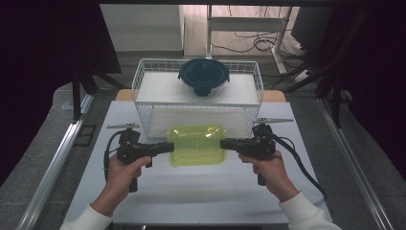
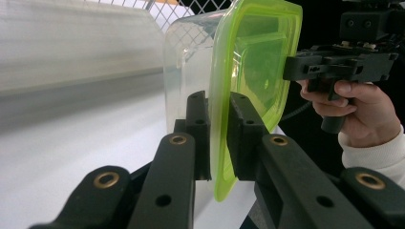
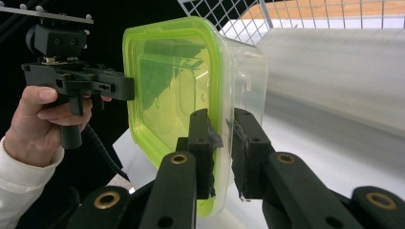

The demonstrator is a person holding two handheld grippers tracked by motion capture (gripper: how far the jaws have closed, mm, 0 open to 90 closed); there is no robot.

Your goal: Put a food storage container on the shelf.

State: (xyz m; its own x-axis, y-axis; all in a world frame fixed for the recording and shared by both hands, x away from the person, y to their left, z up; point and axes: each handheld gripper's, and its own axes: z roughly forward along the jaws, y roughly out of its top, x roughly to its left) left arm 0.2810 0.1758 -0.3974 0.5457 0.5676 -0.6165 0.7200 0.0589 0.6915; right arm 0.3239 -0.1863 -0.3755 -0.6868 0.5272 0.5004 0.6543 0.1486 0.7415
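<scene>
Container: clear box with green lid [image 1: 197, 144], above the table [image 1: 191, 201] before the wire basket [image 1: 143, 96] | Left gripper [image 1: 167, 146]: clamped on its left rim | Right gripper [image 1: 225, 143]: clamped on its right rim | Gripper views: pads pinch the lid edge [image 2: 220, 143]; height off the table unclear | High view: dark round container [image 1: 204, 76] in basket

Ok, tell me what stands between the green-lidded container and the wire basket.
The basket's near wire wall stands directly behind the green-lidded container, so it must be lifted over. A dark round container sits at the back.
</scene>
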